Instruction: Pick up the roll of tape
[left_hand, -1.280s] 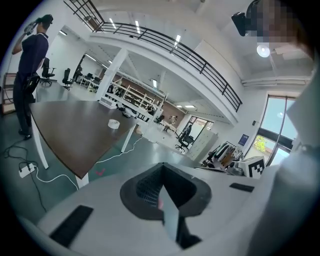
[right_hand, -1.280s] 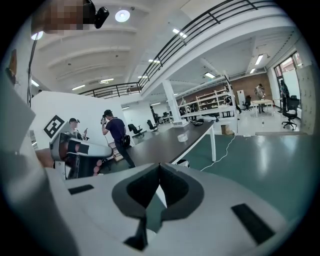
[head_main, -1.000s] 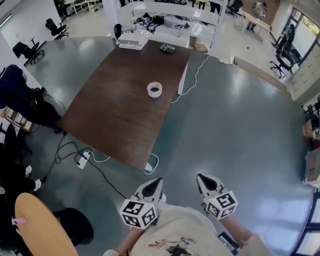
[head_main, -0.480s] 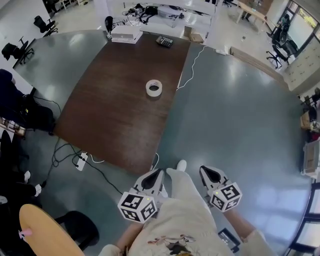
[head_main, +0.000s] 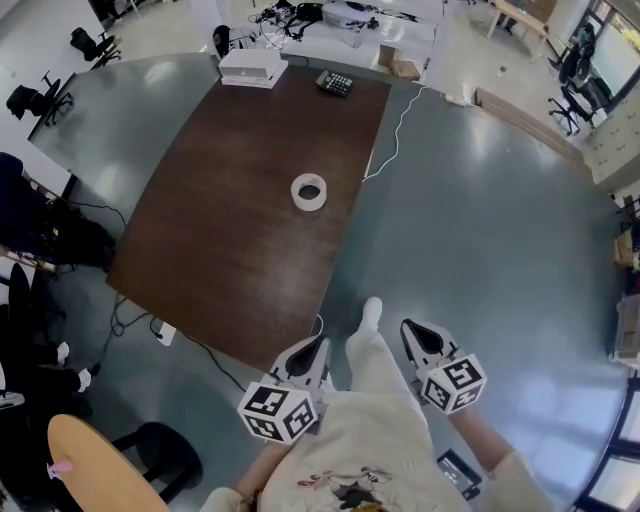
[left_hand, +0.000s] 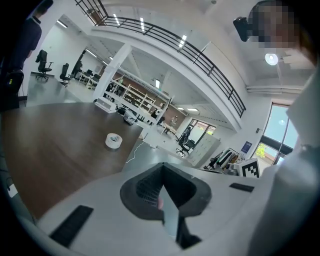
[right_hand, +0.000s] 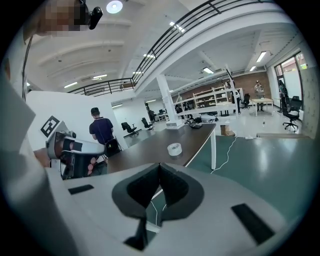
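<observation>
APPROACH TO THE ROLL OF TAPE

The roll of tape (head_main: 309, 191) lies flat, hole upward, on the dark counter (head_main: 215, 240), close to the counter's right long edge. Both grippers are off the counter's near corner, well apart from the roll. The left gripper (head_main: 311, 347) and right gripper (head_main: 417, 331) each have their jaws together, with nothing between them.

The step in hand is judged to be the approach. Walk up along the counter's right edge, clear of the white cable (head_main: 392, 135) on the floor beside it. Spread one gripper's jaws before reaching. Grip across the roll's wall, one jaw in the hole. Whether the hole admits a jaw is hard to judge from this far off.
</observation>
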